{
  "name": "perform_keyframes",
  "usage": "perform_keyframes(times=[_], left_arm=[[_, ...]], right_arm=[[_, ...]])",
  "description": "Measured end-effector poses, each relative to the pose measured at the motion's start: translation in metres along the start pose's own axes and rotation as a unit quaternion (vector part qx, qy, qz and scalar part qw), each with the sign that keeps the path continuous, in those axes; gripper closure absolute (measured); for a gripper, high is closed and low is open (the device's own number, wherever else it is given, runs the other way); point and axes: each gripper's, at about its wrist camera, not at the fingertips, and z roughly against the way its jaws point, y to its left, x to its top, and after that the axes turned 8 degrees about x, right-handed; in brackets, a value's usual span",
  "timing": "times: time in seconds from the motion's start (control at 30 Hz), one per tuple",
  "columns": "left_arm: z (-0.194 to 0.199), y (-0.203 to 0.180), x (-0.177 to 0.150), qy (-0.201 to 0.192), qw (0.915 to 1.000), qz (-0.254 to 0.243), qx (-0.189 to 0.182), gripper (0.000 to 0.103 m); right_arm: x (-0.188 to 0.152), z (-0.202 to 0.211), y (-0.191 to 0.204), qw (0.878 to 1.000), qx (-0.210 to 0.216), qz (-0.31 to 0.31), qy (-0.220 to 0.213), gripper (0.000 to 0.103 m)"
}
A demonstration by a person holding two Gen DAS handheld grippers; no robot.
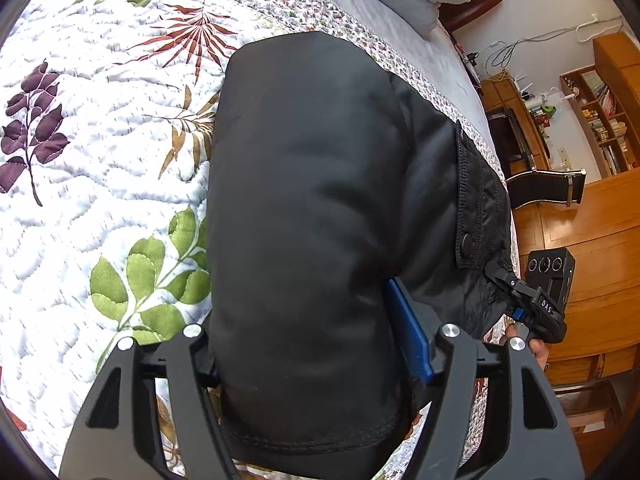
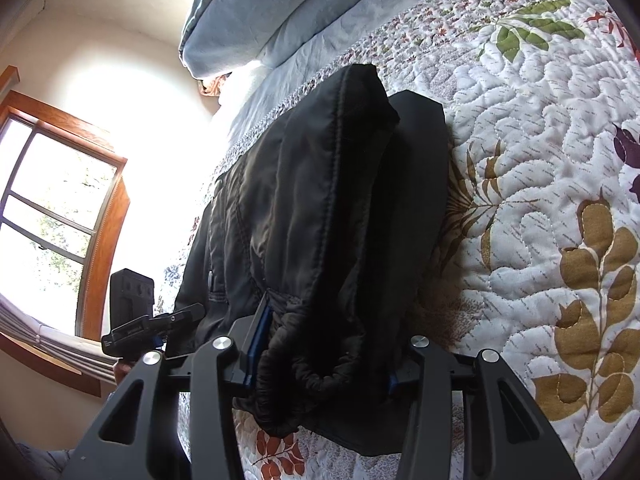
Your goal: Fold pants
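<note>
Folding of black pants (image 1: 320,160) under way, judged at the lay-down stage of a fold. Garment already doubled into a thick, narrow bundle, lying lengthwise on the floral quilt (image 1: 100,140) of the bed, close to the bed's edge. Snap-button flap visible on the side toward the room.

Left tongs (image 1: 304,312): jaws apart, straddling the hemmed near end of the bundle. Blue pad (image 1: 408,332) on one side showing its bare face beside the cloth, so read as not gripping. Other pad hidden by fabric.

Right tongs (image 2: 328,340): clamped on the gathered elastic waistband, cloth bunched and draped between the pads. Upper layer raised a little over the layer beneath, not yet flat.

Step in hand, as judged: setting the folded-over part down and letting go.

Next move calls for: lowering the waistband end onto the bundle, edges lined up; releasing the right-hand grip without dragging cloth; smoothing the hump; possibly one more fold across the length. Risk: slippery fabric sliding toward the bed's edge.
</note>
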Motion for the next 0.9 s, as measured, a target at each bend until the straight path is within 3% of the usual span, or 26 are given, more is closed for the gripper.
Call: perform_keyframes(times=[0.5,0.9], left_arm=[[-0.002,-0.005,-0.002,-0.009,0.9999,-0.009,0.007,0.033],[-0.006,0.0,-0.003,-0.012,0.9999,-0.006,-0.007,0.039]], right_arm=[[-0.001,-0.005,-0.003,1.0,0.009,-0.016,-0.007,0.055],[-0.003,-0.007,-0.011,0.999,0.014,-0.027,-0.013,0.054]])
